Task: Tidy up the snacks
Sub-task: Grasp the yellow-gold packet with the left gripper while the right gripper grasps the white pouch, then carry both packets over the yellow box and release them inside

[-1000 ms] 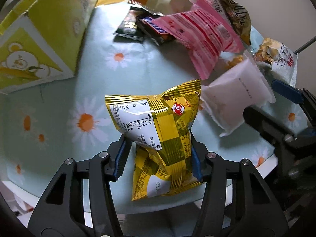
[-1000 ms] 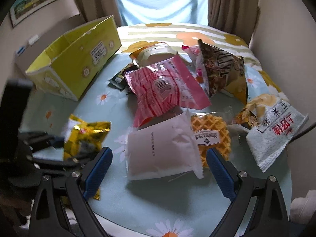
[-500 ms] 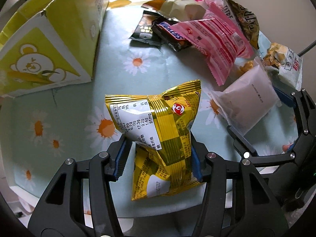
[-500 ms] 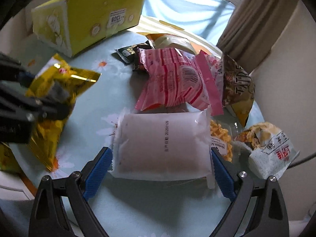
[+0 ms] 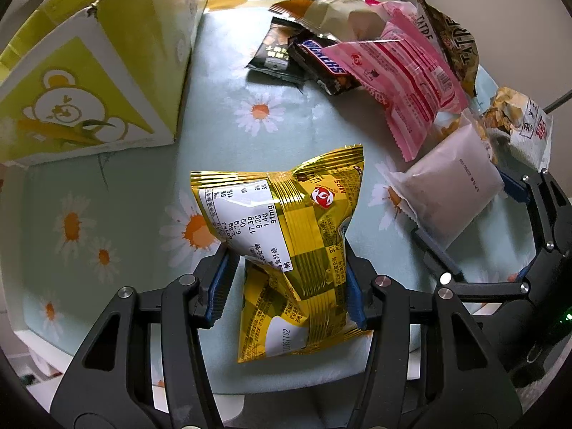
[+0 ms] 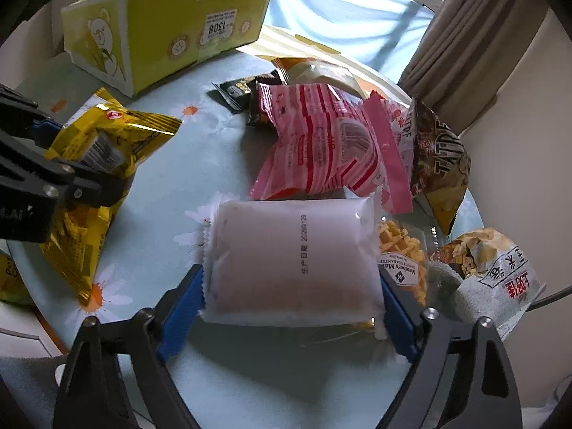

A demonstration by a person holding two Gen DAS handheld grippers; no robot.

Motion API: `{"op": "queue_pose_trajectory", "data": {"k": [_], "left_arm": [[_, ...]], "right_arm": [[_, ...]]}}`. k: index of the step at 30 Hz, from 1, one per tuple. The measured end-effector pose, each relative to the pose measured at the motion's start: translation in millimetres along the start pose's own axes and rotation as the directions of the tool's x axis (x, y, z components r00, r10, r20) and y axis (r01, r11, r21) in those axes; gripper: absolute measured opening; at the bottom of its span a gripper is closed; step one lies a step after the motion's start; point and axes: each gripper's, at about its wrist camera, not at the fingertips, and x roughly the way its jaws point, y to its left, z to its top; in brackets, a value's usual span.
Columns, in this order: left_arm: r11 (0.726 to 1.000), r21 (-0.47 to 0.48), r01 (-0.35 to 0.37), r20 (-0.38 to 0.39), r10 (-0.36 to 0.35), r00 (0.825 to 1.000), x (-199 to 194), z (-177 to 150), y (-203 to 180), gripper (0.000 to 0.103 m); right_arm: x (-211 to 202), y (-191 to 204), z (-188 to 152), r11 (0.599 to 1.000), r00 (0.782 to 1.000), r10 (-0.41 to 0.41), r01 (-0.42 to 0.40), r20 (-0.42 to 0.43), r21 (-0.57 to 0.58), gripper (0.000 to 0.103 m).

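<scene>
My left gripper [image 5: 286, 282] is shut on a gold snack bag [image 5: 286, 236] and holds it above the near edge of the table; the bag also shows in the right wrist view [image 6: 96, 164]. My right gripper [image 6: 291, 307] is open, with its blue pads on either side of a white frosted packet [image 6: 293, 261] that lies on the table; this packet also shows in the left wrist view [image 5: 450, 193]. A yellow cardboard box [image 5: 93, 71] with a bear print stands open at the far left and shows in the right wrist view [image 6: 168, 28] too.
A pile of snacks lies beyond the white packet: a pink bag [image 6: 321, 143], a brown triangular bag [image 6: 436, 164], a waffle pack [image 6: 404, 257], a white popcorn bag [image 6: 493, 271], dark chocolate bars [image 5: 318, 68]. The daisy tablecloth [image 5: 143, 178] covers a round table.
My right gripper has moved in around the white packet, which now sits between its pads. My left gripper has carried the gold bag left, toward the yellow box.
</scene>
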Motion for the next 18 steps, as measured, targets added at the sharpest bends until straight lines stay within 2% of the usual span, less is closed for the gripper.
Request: {"op": "queue_pose_trajectory", "data": {"k": [8,13,18], "left_arm": [[1.0,-0.02,-0.008,0.025,0.008,1.0,-16,1,0,0.049],[0.999,-0.035,-0.008,0.073,0.011,0.997,-44,6,-4,0.049],[0.999,-0.052,0.001,0.149,0.007,0.989,-84,14,-3,0.049]], "right_arm": [[-12,-7,3,0.997,0.998,0.068,-0.069,0.006,0.04,0.07],[-31,-22,7,0.987,0.995,0.098,-0.101,0.024,0.122,0.07],[-64,-42,22,0.978,0.992,0.095,-0.108,0.083,0.176,0.07]]}}
